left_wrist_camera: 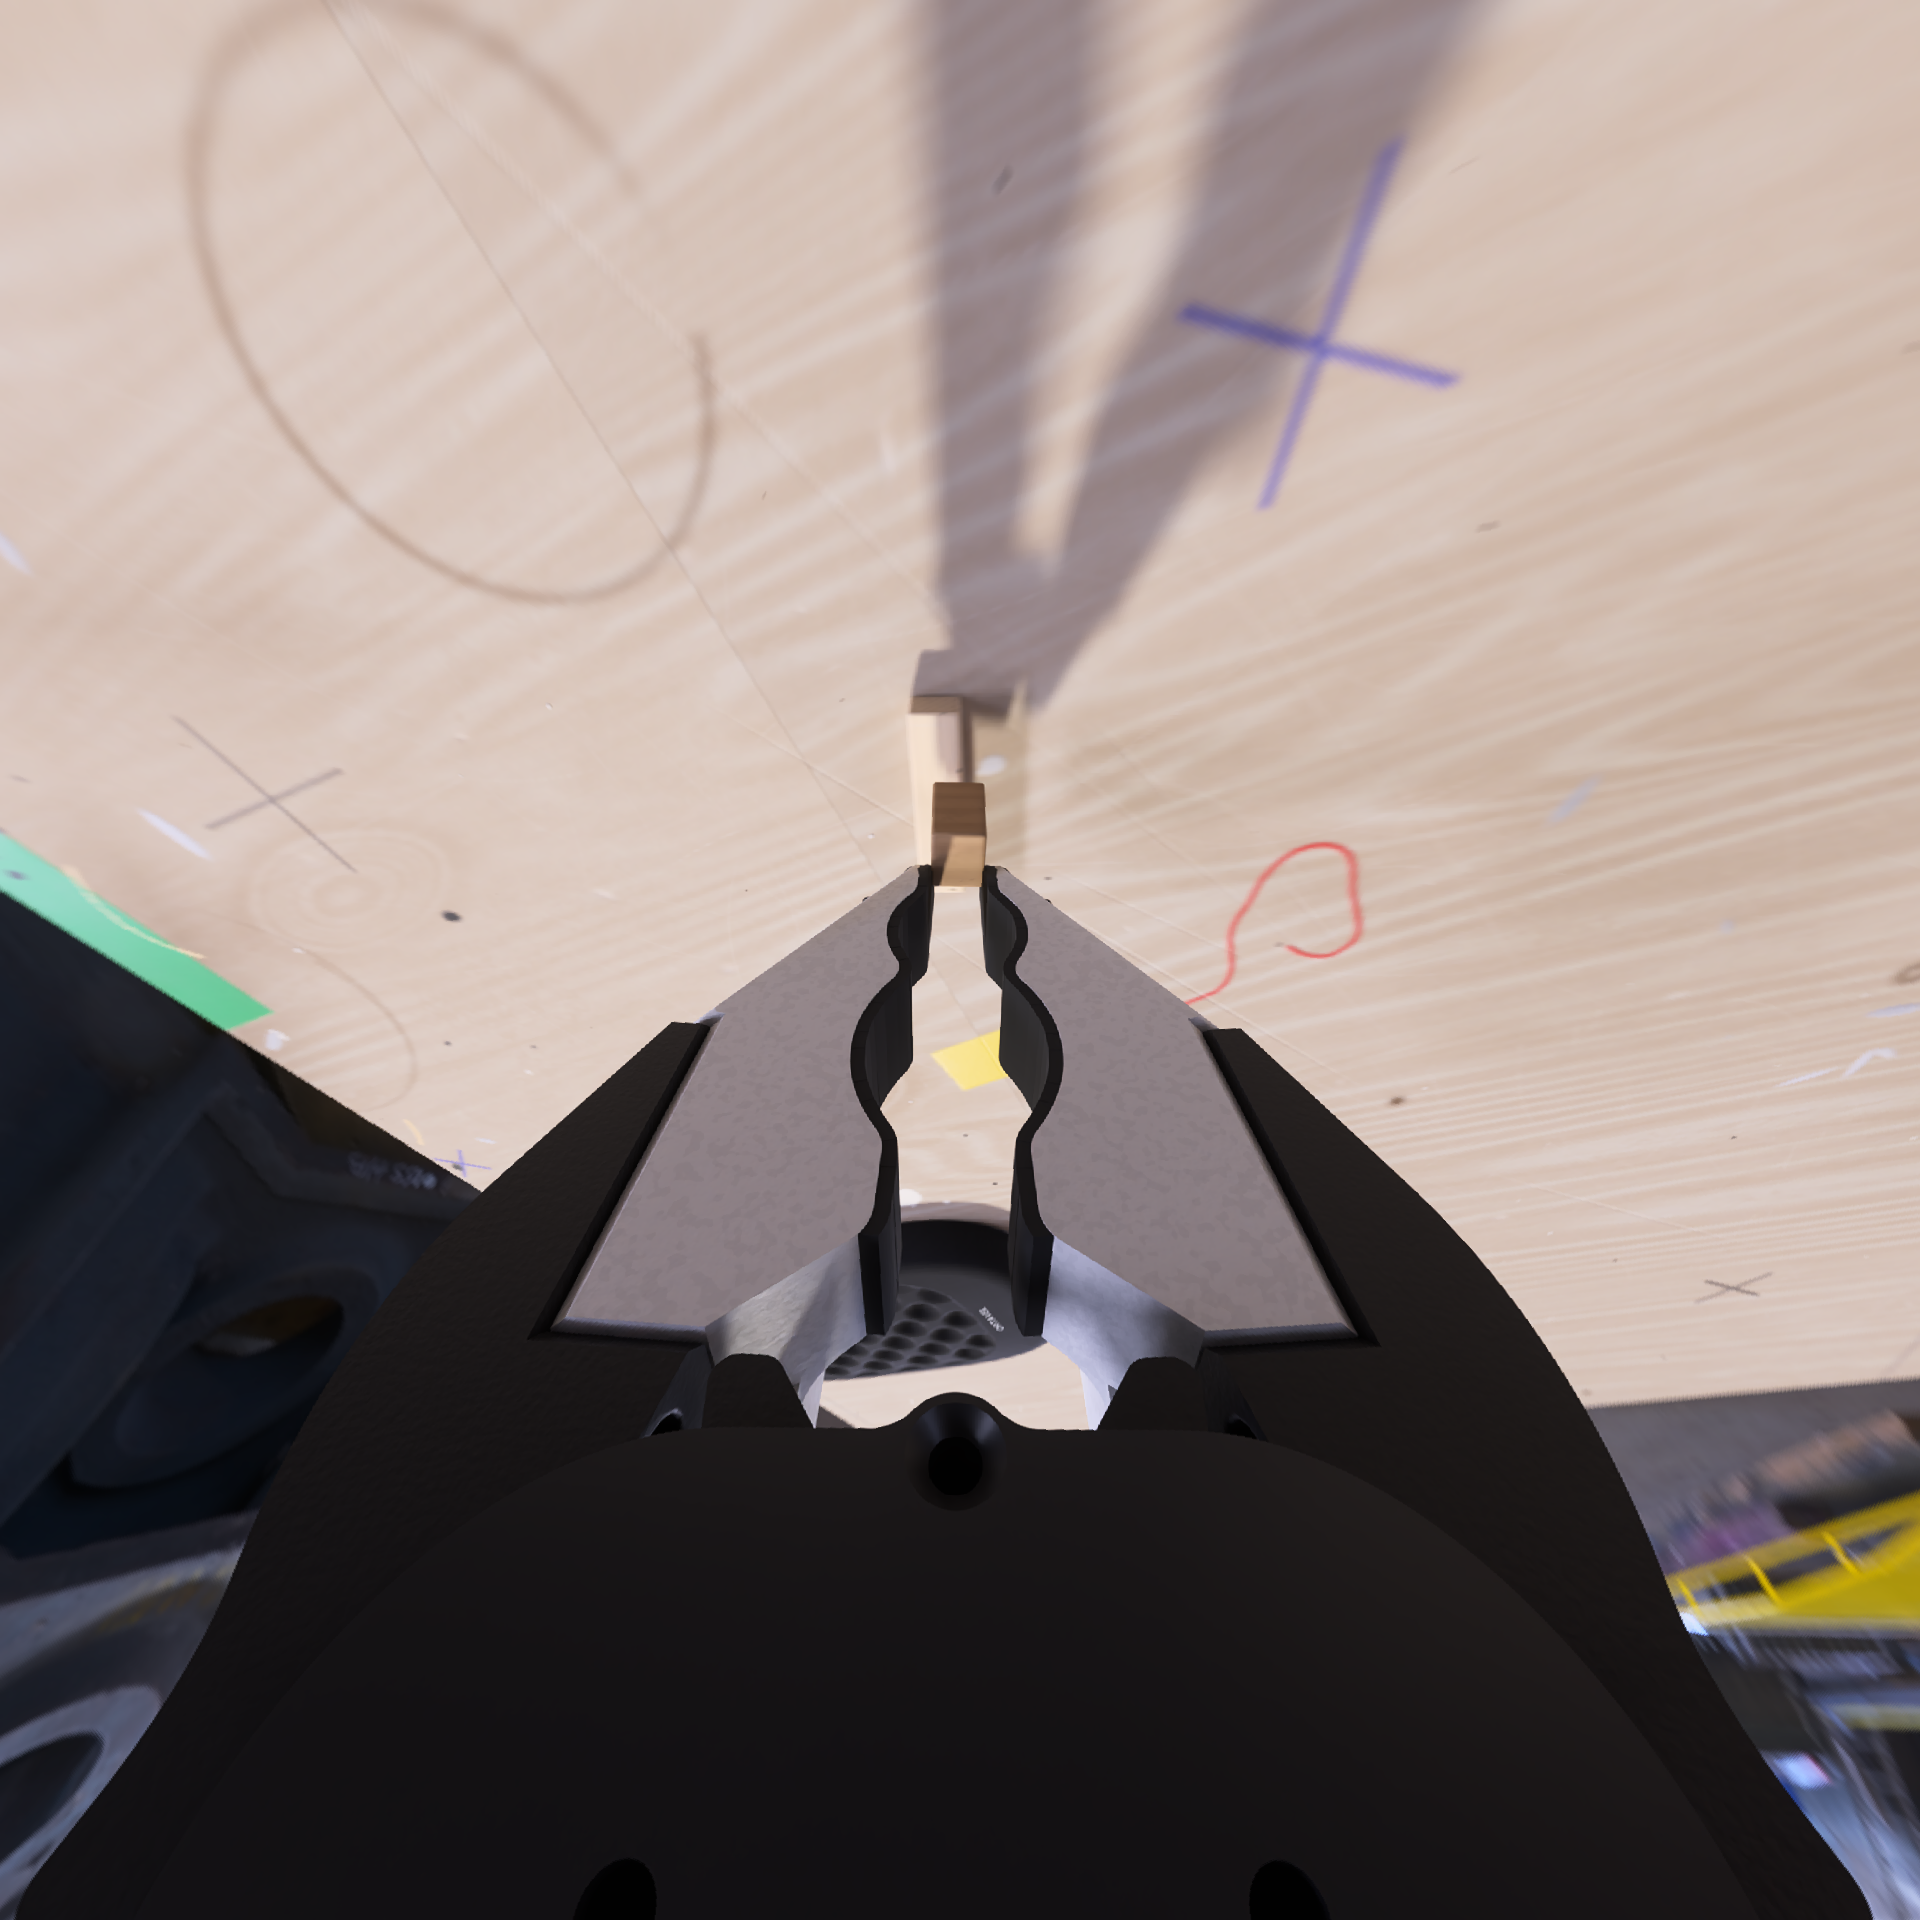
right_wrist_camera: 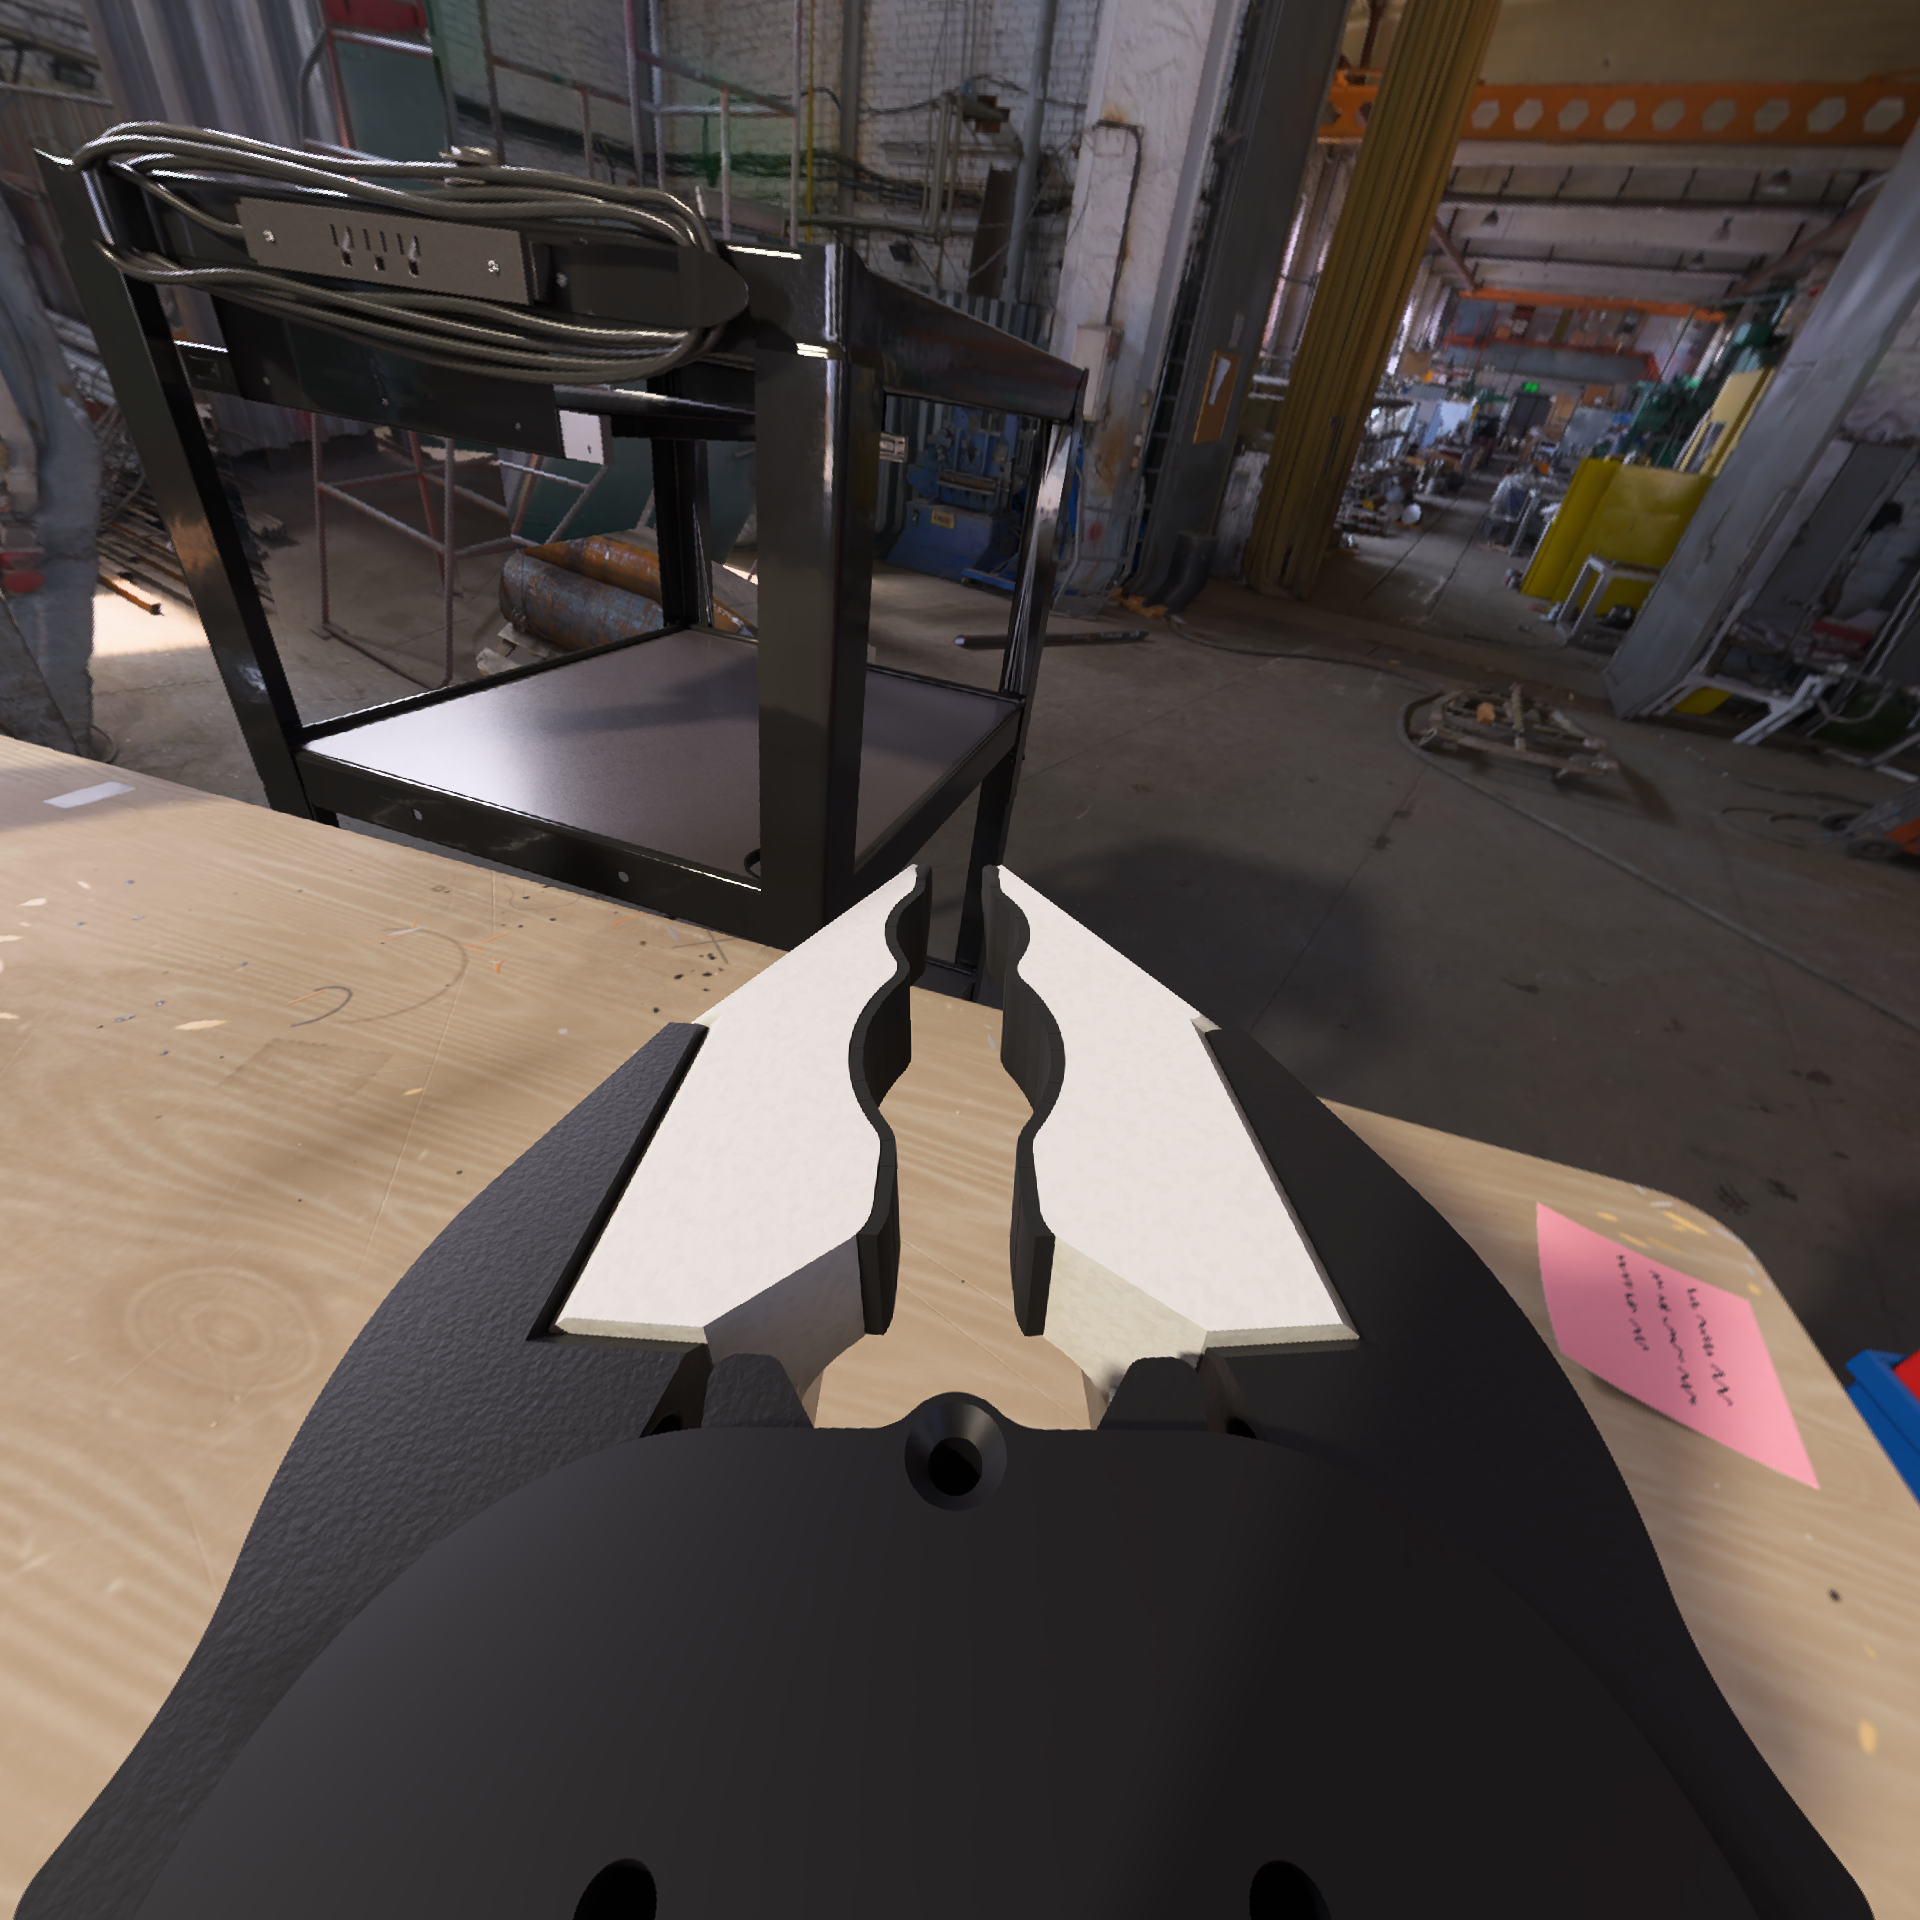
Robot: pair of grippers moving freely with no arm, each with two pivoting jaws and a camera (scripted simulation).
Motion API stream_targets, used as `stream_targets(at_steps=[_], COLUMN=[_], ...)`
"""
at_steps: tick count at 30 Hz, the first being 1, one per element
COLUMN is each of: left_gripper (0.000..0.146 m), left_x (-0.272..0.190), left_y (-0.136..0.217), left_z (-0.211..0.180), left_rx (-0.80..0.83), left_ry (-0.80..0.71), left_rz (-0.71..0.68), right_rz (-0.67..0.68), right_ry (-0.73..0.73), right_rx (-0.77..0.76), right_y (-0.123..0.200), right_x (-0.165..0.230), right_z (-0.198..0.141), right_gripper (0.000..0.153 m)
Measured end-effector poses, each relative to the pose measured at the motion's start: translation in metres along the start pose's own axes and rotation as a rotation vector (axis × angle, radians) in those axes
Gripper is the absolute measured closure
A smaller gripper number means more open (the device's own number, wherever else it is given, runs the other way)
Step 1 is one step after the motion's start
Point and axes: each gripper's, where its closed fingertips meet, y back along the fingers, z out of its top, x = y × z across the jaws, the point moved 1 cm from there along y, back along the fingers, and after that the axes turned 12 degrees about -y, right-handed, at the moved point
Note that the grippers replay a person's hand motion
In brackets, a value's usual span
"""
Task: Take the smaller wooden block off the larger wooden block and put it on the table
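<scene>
Because its fingers pinch the smaller wooden block (left_wrist_camera: 957,847) at the very tips, the left gripper (left_wrist_camera: 957,879) appears to hold it clear above the larger wooden block (left_wrist_camera: 938,750), which rests on the bench (left_wrist_camera: 1455,727) just beyond; contact between the blocks is hard to judge. The right gripper (right_wrist_camera: 957,883) idles over the bench's far edge, fingers slightly apart and empty, out of the way.

Just past the tips of the left tongs (left_wrist_camera: 957,879) the smaller block (left_wrist_camera: 957,837) is sitting with the larger block (left_wrist_camera: 938,746) directly beyond it on the counter (left_wrist_camera: 520,675), while a cart (right_wrist_camera: 665,582) is standing ahead-left of the right tongs (right_wrist_camera: 957,883), off the counter's far edge.
</scene>
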Motion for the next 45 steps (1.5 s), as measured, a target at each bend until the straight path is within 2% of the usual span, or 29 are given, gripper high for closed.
stream_targets(at_steps=[2, 4, 7, 10, 13, 15, 18, 21, 24, 26, 33, 36, 37, 41, 45], left_gripper=[0.137, 0.137, 0.137, 0.137, 0.137, 0.137, 0.137, 0.137, 0.137, 0.137, 0.137, 0.116, 0.113, 0.110, 0.115], left_x=[-0.012, -0.044, -0.132, -0.238, -0.328, -0.374, -0.424, -0.458, -0.472, -0.474, -0.474, -0.474, -0.474, -0.463, -0.405], left_y=[0.025, 0.070, 0.135, 0.162, 0.151, 0.132, 0.101, 0.073, 0.054, 0.047, 0.046, 0.050, 0.052, 0.087, 0.173], left_z=[0.012, 0.034, 0.076, 0.126, 0.179, 0.214, 0.261, 0.290, 0.308, 0.316, 0.324, 0.323, 0.323, 0.317, 0.286], left_rx=[-0.106, -0.283, -0.489, -0.567, -0.541, -0.492, -0.405, -0.331, -0.280, -0.255, -0.272, -0.306, -0.321, -0.482, -0.805], left_ry=[-0.031, -0.116, -0.375, -0.689, -0.947, -1.065, -1.166, -1.239, -1.265, -1.266, -1.257, -1.235, -1.228, -1.186, -1.016], left_rz=[0.059, 0.123, 0.214, 0.235, 0.180, 0.129, 0.049, 0.005, 0.013, 0.019, 0.011, -0.025, -0.025, -0.008, 0.087], right_rz=[0.011, 0.035, 0.071, 0.102, 0.095, 0.056, -0.032, -0.085, -0.093, -0.077, 0.083, 0.101, 0.103, 0.088, 0.050], right_ry=[0.022, 0.040, 0.048, 0.004, -0.006, 0.012, 0.006, -0.014, -0.037, -0.056, -0.128, -0.138, -0.142, -0.132, -0.132], right_rx=[-0.010, -0.019, -0.034, -0.041, -0.066, -0.106, -0.164, -0.184, -0.140, -0.051, 0.468, 0.579, 0.595, 0.602, 0.572], right_y=[0.003, 0.006, 0.003, -0.001, 0.006, 0.018, 0.038, 0.052, 0.057, 0.059, 0.082, 0.085, 0.084, 0.081, 0.081], right_x=[0.003, 0.008, 0.019, 0.027, 0.026, 0.018, -0.001, -0.015, -0.017, -0.010, 0.048, 0.060, 0.062, 0.064, 0.058], right_z=[0.005, 0.007, 0.007, 0.008, 0.018, 0.029, 0.042, 0.044, 0.034, 0.019, -0.081, -0.105, -0.109, -0.114, -0.110], right_gripper=[0.143, 0.143, 0.143, 0.142, 0.141, 0.141, 0.141, 0.142, 0.143, 0.146, 0.153, 0.153, 0.153, 0.153, 0.153])
